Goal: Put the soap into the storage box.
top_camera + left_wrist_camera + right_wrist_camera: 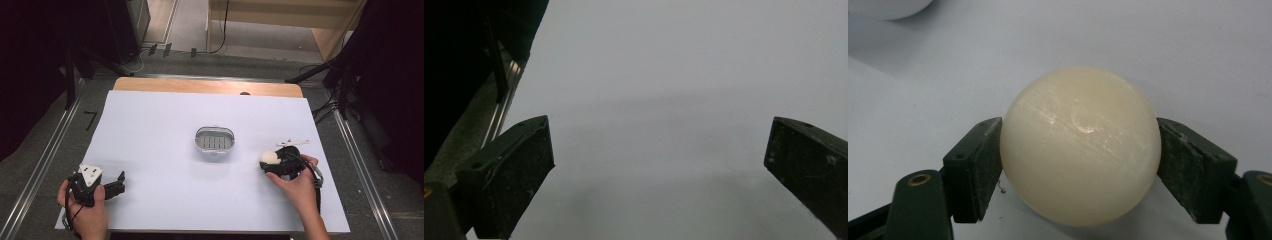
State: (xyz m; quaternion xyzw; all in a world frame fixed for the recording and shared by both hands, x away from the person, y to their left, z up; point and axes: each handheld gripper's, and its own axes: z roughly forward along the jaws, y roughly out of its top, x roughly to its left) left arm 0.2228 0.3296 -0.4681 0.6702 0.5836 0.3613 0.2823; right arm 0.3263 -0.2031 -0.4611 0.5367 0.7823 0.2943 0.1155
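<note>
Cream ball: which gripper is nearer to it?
Right. The right gripper has its jaws pressed on either side of the cream ball. The left gripper rests open far across the table's white sheet, near its left edge.

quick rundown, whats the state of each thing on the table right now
cream ball: clamped between the pads of the right tongs, at table level
right tongs: shut on the ball
left tongs: open, nothing between them, over bare white table
grey dish: upright at the table's middle, nothing loose seen in it, apart from both tongs
</note>
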